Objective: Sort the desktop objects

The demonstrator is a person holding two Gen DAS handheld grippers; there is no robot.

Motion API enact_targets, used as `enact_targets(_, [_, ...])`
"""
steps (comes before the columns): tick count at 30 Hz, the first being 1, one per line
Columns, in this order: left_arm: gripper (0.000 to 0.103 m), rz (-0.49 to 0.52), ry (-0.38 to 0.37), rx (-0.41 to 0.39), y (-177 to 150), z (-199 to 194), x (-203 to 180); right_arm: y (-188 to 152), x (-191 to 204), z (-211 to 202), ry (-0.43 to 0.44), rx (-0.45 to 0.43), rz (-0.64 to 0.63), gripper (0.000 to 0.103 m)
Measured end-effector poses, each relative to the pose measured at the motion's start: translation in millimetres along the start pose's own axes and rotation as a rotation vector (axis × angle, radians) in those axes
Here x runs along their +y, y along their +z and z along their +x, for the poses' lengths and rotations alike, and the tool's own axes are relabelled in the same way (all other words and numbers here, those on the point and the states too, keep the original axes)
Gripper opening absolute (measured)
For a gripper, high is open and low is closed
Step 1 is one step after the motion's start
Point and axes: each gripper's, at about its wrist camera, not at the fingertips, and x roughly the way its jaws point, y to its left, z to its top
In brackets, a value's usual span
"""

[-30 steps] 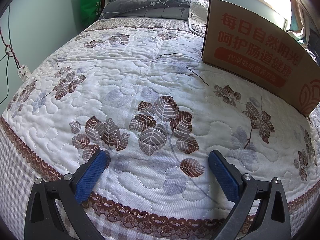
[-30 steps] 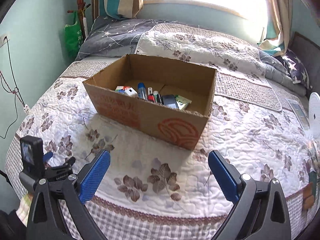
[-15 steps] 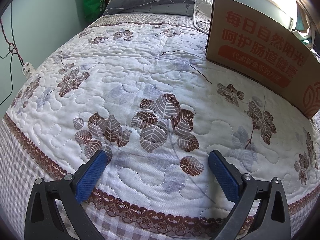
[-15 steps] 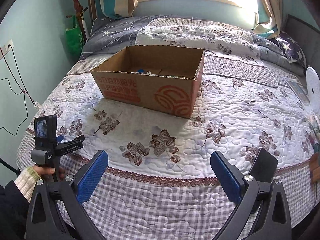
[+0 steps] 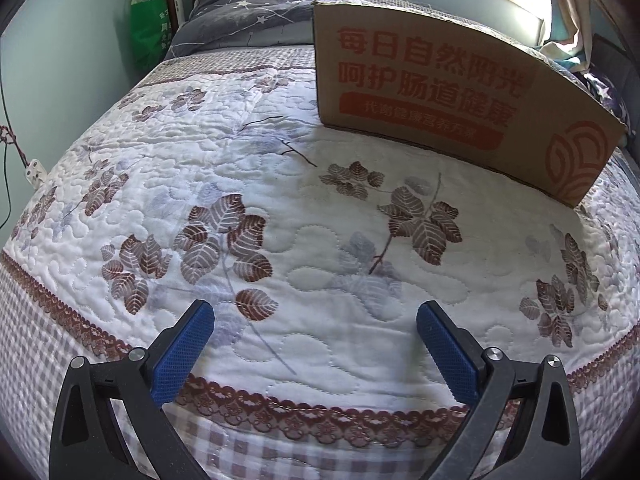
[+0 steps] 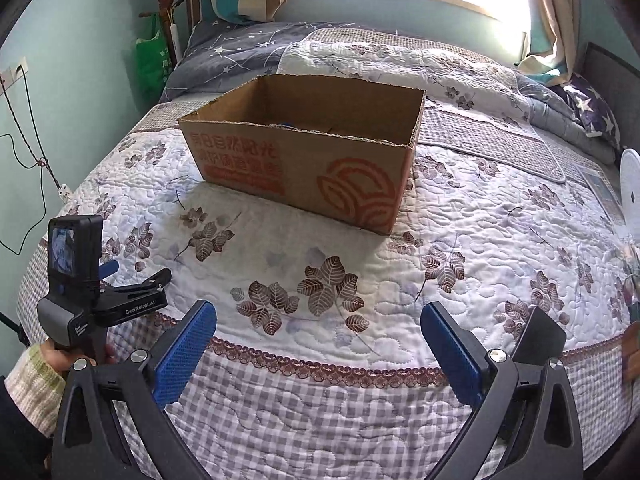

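Observation:
An open cardboard box with red print stands on the quilted bed; only a sliver of its contents shows over the near rim. In the left wrist view the box is at the upper right, seen from its printed side. My left gripper is open and empty, low over the quilt near the bed's front edge. It also shows in the right wrist view at the left, held by a hand. My right gripper is open and empty, back from the bed's front edge, well short of the box.
The leaf-patterned quilt covers the bed. Pillows and folded bedding lie behind the box. A green bag hangs by the left wall, with cords and a socket there. A white disc-shaped object is at the right edge.
Both grippers have pulled back toward the bed's front edge. The right view has dropped lower, so the box's contents are mostly hidden. Both stay open.

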Motion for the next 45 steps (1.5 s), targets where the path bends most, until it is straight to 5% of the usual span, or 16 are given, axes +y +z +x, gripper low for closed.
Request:
enact_targets(8, [0.103,0.059,-0.054,0.028,-9.8,11.9,-28.6,-18.3,16.5,76.1,-0.040,0.078,-0.062,0.103])
enact_targets(16, [0.103,0.036,-0.052,0.025,-11.2,15.0,-24.7,-28.2,22.8,123.2,0.008,0.116,0.056,0.103])
enact_targets(21, [0.103,0.032,-0.044,0.023,-10.7,15.0,-24.4,-33.1,14.9,123.8,0.017,0.038,0.116,0.103])
enact_targets(45, [0.103,0.030,-0.048,0.020,-11.1,14.6,-22.2,-32.9,16.3,122.8,0.011,0.041,0.100,0.103])
